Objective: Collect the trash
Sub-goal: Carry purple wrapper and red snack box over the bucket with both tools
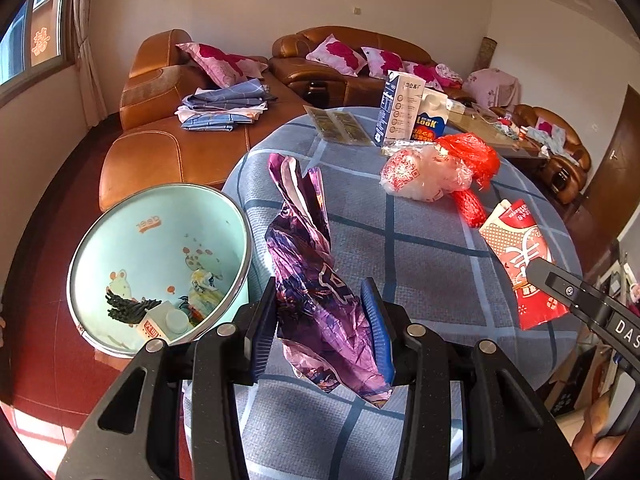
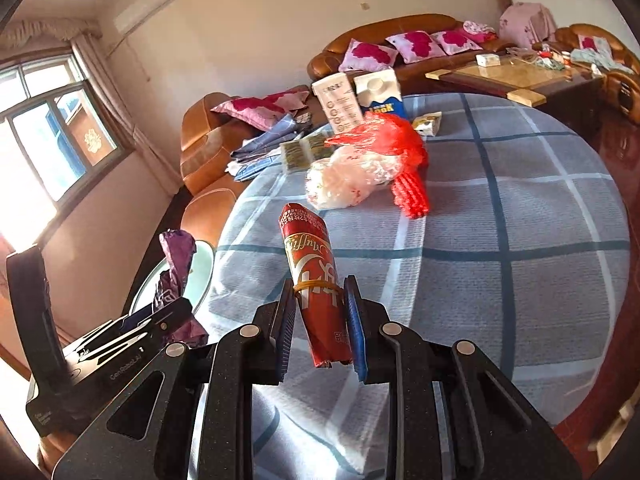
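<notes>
While the left gripper (image 1: 322,324) pinches a crumpled purple wrapper (image 1: 316,280), the right gripper (image 2: 320,320) clamps a rolled, rubber-banded red packet (image 2: 316,280).

The right tool (image 1: 568,292) hides part of the red packet (image 1: 520,256). The bench (image 2: 520,240) runs past the frame's right edge. Carton (image 1: 396,108) print is unreadable.

Two close wrist views, shared table (image 1: 420,248)

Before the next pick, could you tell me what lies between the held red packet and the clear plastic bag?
Only bare checked tablecloth lies between the red packet and the clear plastic bag, as the right wrist view shows.
</notes>
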Demonstrator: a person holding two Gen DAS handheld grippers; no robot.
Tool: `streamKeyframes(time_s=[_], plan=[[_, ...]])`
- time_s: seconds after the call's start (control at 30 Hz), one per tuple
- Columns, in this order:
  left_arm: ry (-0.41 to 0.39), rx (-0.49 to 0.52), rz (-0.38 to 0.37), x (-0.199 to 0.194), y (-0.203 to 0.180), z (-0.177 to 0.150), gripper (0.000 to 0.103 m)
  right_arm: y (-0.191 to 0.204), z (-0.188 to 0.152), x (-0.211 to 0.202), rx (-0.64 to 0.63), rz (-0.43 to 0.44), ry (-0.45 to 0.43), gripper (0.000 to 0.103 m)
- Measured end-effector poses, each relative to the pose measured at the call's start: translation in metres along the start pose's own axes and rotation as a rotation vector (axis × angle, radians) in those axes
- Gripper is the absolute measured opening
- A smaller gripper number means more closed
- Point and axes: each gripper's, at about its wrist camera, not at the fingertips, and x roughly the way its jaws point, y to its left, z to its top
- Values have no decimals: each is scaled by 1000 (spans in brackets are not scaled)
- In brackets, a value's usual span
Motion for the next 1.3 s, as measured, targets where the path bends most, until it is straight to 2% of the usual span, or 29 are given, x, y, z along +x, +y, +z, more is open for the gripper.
streamKeyframes(time_s=[0.83,1.3], plan=[[-10,-52,42,-16,40,-10,41,49,-12,16,-59,51,43,25],[-28,-128,112,-22,88,-11,41,106,-12,42,-150,112,69,25]])
